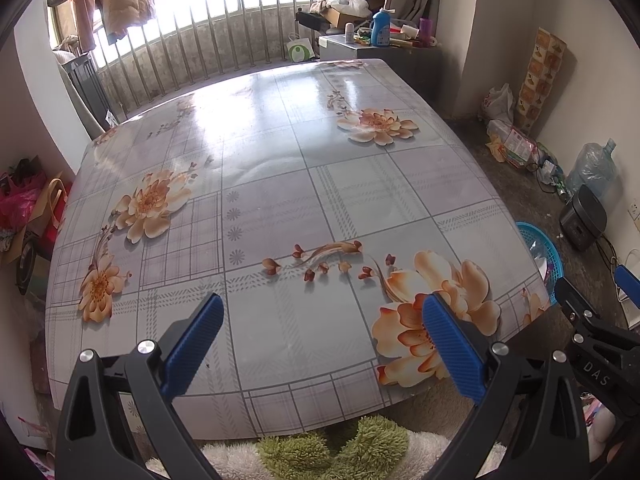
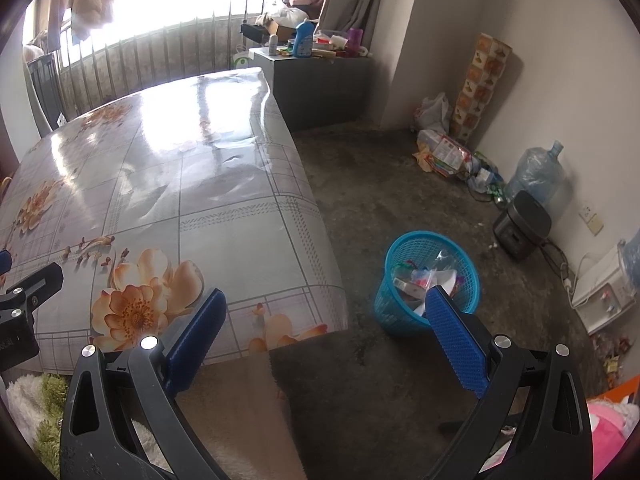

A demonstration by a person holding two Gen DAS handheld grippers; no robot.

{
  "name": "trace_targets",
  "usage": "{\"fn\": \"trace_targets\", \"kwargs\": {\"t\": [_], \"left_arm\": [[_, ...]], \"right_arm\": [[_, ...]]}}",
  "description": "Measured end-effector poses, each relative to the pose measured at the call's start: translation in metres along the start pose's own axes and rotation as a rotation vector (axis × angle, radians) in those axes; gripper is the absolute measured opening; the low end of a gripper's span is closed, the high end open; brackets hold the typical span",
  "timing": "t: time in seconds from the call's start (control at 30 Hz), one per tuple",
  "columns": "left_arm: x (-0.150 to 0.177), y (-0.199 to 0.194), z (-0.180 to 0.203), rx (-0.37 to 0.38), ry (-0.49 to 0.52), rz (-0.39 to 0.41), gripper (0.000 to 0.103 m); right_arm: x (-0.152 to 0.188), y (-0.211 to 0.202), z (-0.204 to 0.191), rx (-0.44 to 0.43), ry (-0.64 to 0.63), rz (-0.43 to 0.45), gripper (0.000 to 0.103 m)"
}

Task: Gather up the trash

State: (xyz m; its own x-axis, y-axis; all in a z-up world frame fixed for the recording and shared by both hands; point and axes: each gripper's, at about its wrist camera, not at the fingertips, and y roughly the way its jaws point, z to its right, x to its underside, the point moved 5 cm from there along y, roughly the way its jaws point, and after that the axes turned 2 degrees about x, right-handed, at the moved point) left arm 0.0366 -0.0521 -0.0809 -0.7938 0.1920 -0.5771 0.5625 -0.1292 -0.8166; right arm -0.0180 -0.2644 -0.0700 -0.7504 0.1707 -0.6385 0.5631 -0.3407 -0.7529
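A blue mesh trash basket (image 2: pixel 427 284) stands on the floor right of the table, holding wrappers and paper scraps (image 2: pixel 424 280). Its rim also shows in the left wrist view (image 1: pixel 540 256) past the table's right edge. My left gripper (image 1: pixel 320 324) is open and empty over the near part of the floral tablecloth (image 1: pixel 280 184). My right gripper (image 2: pixel 326 320) is open and empty above the floor, between the table's near right corner and the basket. No loose trash shows on the tabletop (image 2: pixel 160 152).
A low cabinet (image 2: pixel 320 84) with bottles stands behind the table. Bags and packets (image 2: pixel 444 152), a water jug (image 2: pixel 536 176) and a black appliance (image 2: pixel 520 228) line the right wall. A green and white fluffy cushion (image 1: pixel 332 452) lies at the table's near edge.
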Motion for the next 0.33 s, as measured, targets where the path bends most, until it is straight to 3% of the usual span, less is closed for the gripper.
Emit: {"fn": "trace_targets", "kwargs": {"t": [0.33], "left_arm": [[0.0007,0.0021,-0.0006,-0.001,0.003,-0.007,0.098]], "right_arm": [[0.0006,0.0002,0.0008,-0.001,0.000,0.000,0.096]]}}
